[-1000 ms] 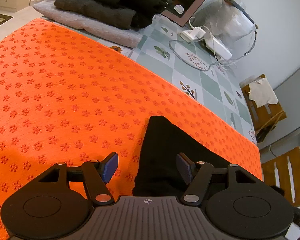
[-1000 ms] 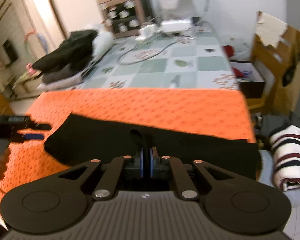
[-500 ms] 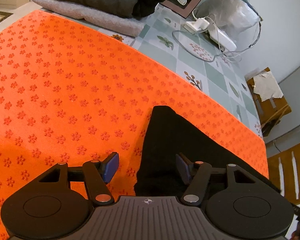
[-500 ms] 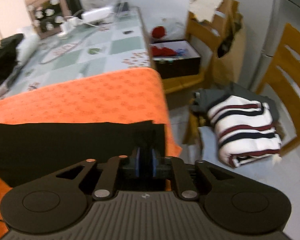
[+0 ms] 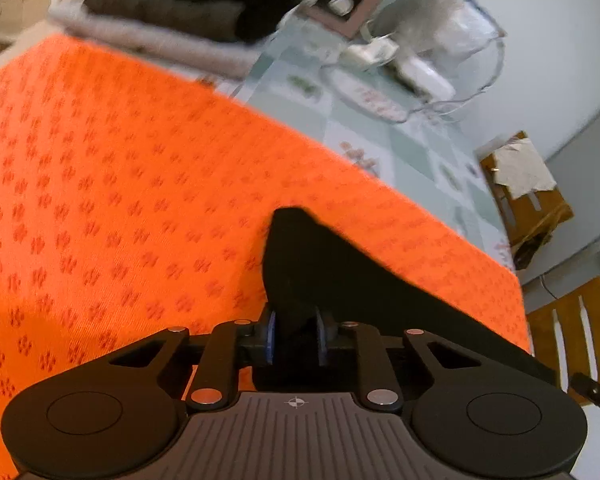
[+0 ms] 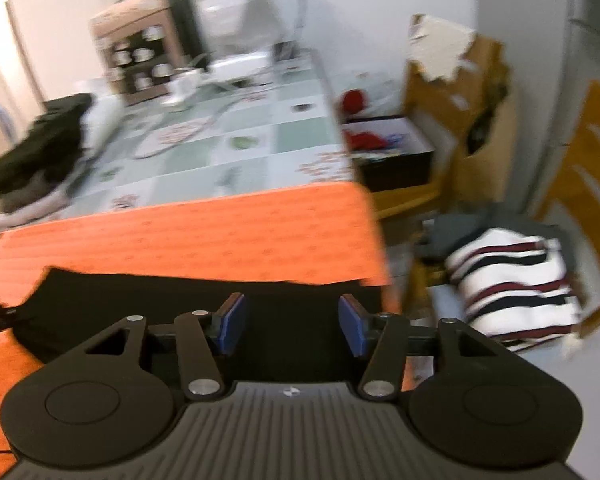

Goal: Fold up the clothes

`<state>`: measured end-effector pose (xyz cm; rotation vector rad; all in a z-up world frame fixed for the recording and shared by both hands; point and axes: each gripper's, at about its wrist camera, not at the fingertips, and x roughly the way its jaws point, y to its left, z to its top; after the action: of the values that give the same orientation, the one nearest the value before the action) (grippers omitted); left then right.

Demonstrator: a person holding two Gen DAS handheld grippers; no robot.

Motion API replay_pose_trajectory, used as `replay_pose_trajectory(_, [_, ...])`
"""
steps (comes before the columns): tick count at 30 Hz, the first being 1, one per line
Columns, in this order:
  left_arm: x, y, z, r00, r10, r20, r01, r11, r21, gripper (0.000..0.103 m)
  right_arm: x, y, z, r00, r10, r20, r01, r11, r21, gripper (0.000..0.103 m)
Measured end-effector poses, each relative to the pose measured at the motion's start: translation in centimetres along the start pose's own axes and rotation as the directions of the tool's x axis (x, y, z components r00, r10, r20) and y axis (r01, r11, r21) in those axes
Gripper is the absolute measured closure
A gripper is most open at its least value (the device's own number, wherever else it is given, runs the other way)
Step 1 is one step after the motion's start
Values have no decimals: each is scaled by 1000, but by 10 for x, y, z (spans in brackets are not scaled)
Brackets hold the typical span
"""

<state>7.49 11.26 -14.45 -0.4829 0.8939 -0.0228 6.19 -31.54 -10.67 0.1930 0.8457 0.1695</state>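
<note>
On the left side, the orange cloth (image 5: 100, 200) covers the near part of the table, and a long black garment (image 5: 340, 272) lies flat on it, close to the near edge. The left gripper (image 5: 295, 338) has just been closing, and now its two blue pads pinch the left end of the black garment, with a fold of the dark cloth bunched between them. A second ago those tongs stood wide apart over that same end. Going right, the black garment (image 6: 172, 300) stretches across the orange cloth (image 6: 220, 232) toward the table's right edge. There the right gripper (image 6: 292, 326) has just been opening: its tongs stand apart now, with the garment under them but not pinched. A second ago they were shut tight on a bit of that cloth. Far right, off the table, a striped white garment (image 6: 512, 280) sits in a heap on a seat by a wooden chair (image 6: 588, 184). It looks like the black garment is being laid out straight or started on a fold, with the grip passing from the right end to the left. Next, the left gripper likely needs to lift its end and carry it over toward the right end, keeping the edges lined up.
</note>
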Motion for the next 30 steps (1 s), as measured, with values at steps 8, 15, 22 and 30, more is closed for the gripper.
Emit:
replay_pose_trajectory(8, [-22, -63, -11, 995, -54, 82, 25, 945, 325, 82, 18, 65, 15, 950, 304, -69, -302, 953, 39, 43])
replay_pose_trajectory(15, [-20, -116, -44, 991, -94, 93, 19, 794, 608, 82, 51, 102, 33, 877, 462, -131, -447, 885, 128, 43])
replay_pose_trajectory(22, [-12, -131, -62, 992, -114, 57, 46, 734, 677, 82, 99, 105, 22, 811, 536, -234, -460, 832, 309, 45])
replay_pose_trajectory(30, [-31, -128, -61, 978, -207, 9, 140, 694, 706, 70, 100, 83, 15, 800, 566, -200, -454, 788, 415, 93])
